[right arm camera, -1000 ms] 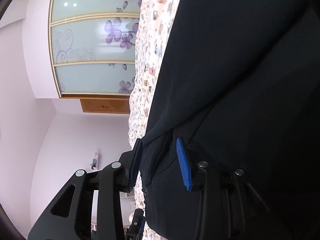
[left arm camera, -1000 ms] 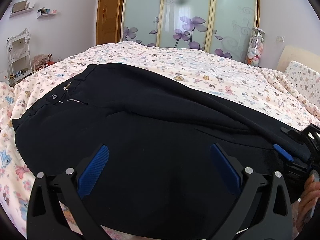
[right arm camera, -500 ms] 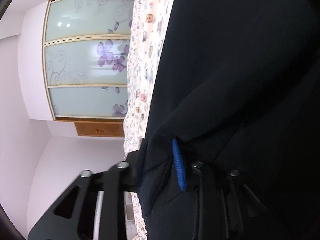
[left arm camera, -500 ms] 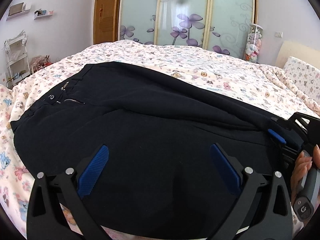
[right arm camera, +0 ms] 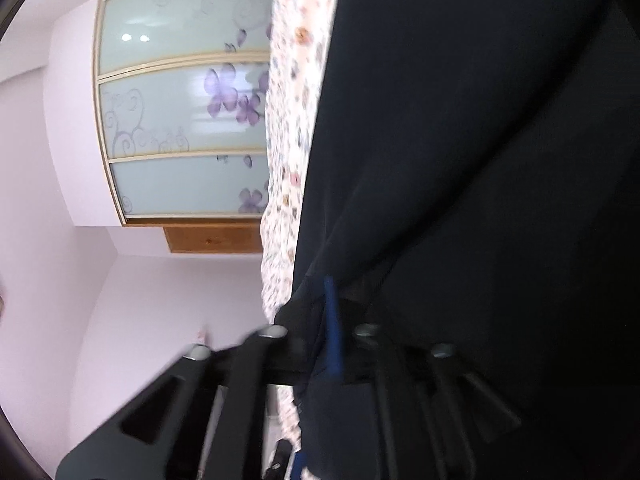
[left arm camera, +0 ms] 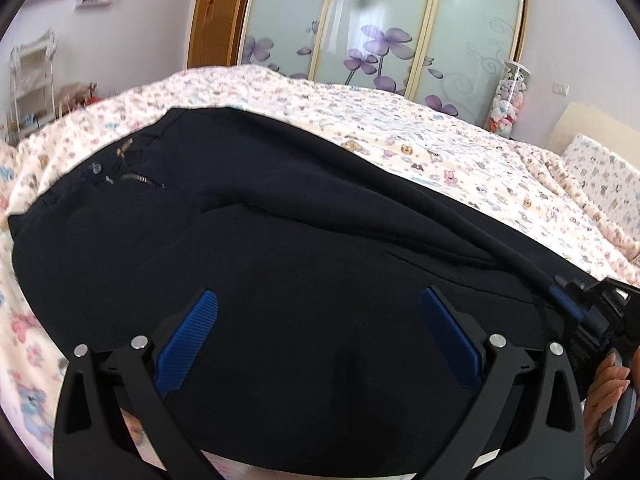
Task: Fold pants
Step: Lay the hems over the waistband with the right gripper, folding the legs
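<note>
Black pants [left arm camera: 280, 248] lie spread across the bed, waistband with zipper [left arm camera: 140, 179] at the far left. My left gripper [left arm camera: 320, 332] is open, hovering just above the near part of the pants with nothing between its blue pads. My right gripper [right arm camera: 324, 320] is rolled sideways and shut on a fold of the pants [right arm camera: 460, 200] at their far edge. It also shows in the left wrist view [left arm camera: 576, 312] at the right, pinching the raised edge of the fabric.
The bed [left arm camera: 440, 152] has a floral quilt. A glass wardrobe with purple flowers [left arm camera: 380, 36] and a wooden door [left arm camera: 216, 16] stand behind. A pillow [left arm camera: 600, 176] lies at the right; shelves [left arm camera: 28, 80] stand at the left.
My right gripper closed from open onto the pants edge and lifted it slightly. My left gripper stayed open, shifting only a little over the fabric.
</note>
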`<action>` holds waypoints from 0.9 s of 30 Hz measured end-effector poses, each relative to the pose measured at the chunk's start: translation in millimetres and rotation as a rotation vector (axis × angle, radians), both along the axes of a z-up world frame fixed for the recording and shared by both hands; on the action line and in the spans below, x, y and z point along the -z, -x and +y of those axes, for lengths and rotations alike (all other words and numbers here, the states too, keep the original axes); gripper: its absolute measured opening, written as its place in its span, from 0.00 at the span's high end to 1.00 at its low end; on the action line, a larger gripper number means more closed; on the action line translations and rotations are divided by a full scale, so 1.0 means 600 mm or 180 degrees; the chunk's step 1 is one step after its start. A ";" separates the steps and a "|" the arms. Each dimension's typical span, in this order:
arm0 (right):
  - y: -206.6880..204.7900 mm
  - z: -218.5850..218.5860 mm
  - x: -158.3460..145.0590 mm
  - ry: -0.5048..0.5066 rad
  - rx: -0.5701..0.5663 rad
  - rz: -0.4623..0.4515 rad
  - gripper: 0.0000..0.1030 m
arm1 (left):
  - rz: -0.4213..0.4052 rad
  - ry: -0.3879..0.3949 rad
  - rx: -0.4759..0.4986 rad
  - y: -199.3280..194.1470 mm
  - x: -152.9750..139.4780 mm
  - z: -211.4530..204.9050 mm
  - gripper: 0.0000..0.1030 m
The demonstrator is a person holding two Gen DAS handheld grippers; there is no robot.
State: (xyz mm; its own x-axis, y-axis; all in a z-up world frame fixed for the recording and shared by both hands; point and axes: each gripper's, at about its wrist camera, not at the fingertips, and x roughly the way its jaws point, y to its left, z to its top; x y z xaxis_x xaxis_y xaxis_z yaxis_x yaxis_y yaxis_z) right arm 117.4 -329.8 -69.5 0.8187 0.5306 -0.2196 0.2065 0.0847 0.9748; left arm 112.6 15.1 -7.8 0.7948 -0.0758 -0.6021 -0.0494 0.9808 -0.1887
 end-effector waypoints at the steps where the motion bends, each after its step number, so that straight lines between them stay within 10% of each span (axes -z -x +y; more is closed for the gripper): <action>1: -0.001 0.002 -0.003 -0.0021 -0.0017 -0.0035 0.59 | 0.0020 0.0021 -0.0004 -0.002 0.002 0.002 0.02; 12: -0.023 0.026 -0.003 0.0012 0.0184 0.0441 0.58 | 0.0048 0.0046 0.0020 -0.002 0.003 0.001 0.02; 17: -0.023 0.004 0.010 0.0089 0.0464 0.0570 0.95 | 0.0073 0.0161 0.0058 -0.001 0.004 0.007 0.02; 27: 0.074 0.007 -0.017 0.0775 -0.0232 0.0086 0.97 | 0.0056 0.0729 -0.0059 0.002 0.005 0.053 0.02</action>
